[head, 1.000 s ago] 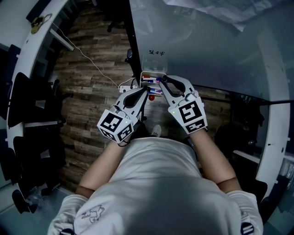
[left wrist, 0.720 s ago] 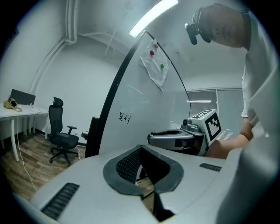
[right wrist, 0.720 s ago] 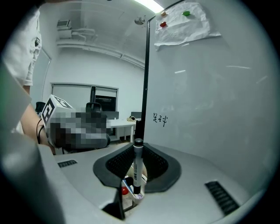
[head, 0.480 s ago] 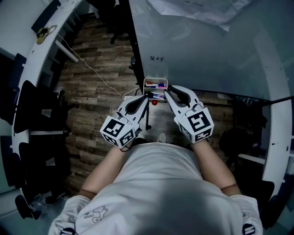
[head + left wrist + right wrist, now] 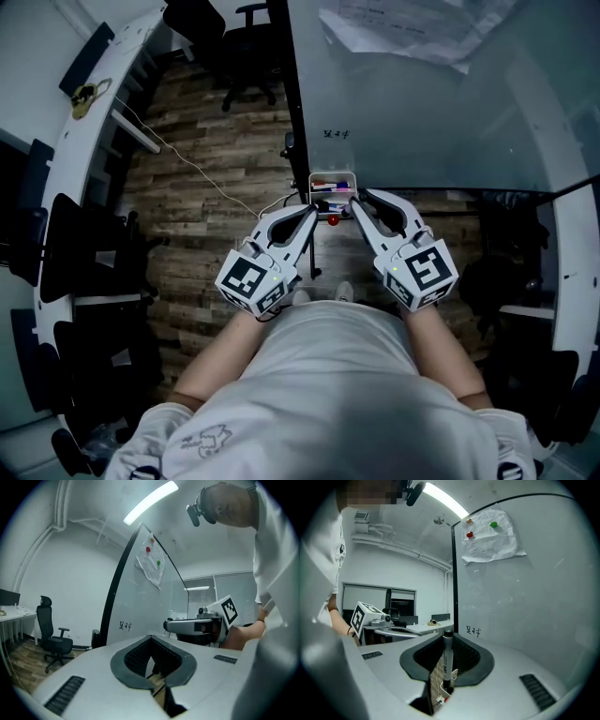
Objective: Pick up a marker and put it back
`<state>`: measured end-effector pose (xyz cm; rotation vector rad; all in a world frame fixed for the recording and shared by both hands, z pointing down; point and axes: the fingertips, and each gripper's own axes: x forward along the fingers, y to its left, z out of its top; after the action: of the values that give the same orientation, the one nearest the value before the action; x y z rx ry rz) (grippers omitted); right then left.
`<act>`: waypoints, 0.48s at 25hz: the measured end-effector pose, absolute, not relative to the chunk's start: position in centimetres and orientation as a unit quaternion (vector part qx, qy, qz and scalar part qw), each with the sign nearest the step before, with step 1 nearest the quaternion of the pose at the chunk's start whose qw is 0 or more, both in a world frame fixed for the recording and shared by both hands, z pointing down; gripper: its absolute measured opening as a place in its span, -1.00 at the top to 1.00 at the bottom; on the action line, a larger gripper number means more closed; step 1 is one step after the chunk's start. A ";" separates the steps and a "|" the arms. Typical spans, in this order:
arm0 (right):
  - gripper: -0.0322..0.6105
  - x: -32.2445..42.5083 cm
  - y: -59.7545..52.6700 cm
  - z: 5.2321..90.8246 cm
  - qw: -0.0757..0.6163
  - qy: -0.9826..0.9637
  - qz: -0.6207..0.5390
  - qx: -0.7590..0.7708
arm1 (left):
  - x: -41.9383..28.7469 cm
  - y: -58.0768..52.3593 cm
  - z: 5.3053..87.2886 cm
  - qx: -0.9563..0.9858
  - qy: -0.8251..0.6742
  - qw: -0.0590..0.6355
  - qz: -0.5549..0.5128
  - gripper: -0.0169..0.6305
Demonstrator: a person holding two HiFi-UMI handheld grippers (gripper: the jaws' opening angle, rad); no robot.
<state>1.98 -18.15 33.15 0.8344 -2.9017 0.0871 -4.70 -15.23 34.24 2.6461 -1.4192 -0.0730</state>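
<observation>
Right gripper view — right tongs (image 5: 446, 674) clamp one marker (image 5: 447, 656); left tongs (image 5: 157, 684) pressed together.

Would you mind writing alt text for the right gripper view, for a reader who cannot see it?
The right gripper holds a black marker upright between its closed jaws. Behind it stands a whiteboard with a crumpled sheet of paper pinned up by coloured magnets.

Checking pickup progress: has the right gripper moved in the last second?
Yes. The right gripper, shut on a marker, drew back from the tray toward the person.
</observation>
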 end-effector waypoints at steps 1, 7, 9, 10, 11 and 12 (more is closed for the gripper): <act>0.67 1.9 -17.9 32.9 0.058 -0.957 0.029 0.282 | -4.9 -15.0 34.0 0.881 -0.468 0.062 -0.021 0.93; 0.67 1.0 -17.0 32.1 0.048 -0.949 0.027 0.310 | -5.7 -13.6 32.3 0.899 -0.437 0.036 -0.010 0.93; 0.67 0.8 -16.7 31.8 0.048 -0.945 0.028 0.323 | -6.1 -13.1 32.1 0.902 -0.430 0.030 -0.015 0.93; 0.67 0.7 -16.5 31.8 0.049 -0.943 0.026 0.329 | -6.4 -13.0 31.9 0.902 -0.431 0.027 -0.017 0.93; 0.67 0.6 -16.3 31.7 0.050 -0.941 0.024 0.334 | -6.7 -12.8 31.8 0.901 -0.432 0.026 -0.019 0.93; 0.67 0.5 -16.2 31.7 0.050 -0.939 0.023 0.339 | -7.0 -12.7 31.7 0.901 -0.432 0.026 -0.020 0.93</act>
<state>0.53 -16.15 31.67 1.0312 -2.8600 0.0696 -7.05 -12.70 31.71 2.7861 -1.3351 -0.0618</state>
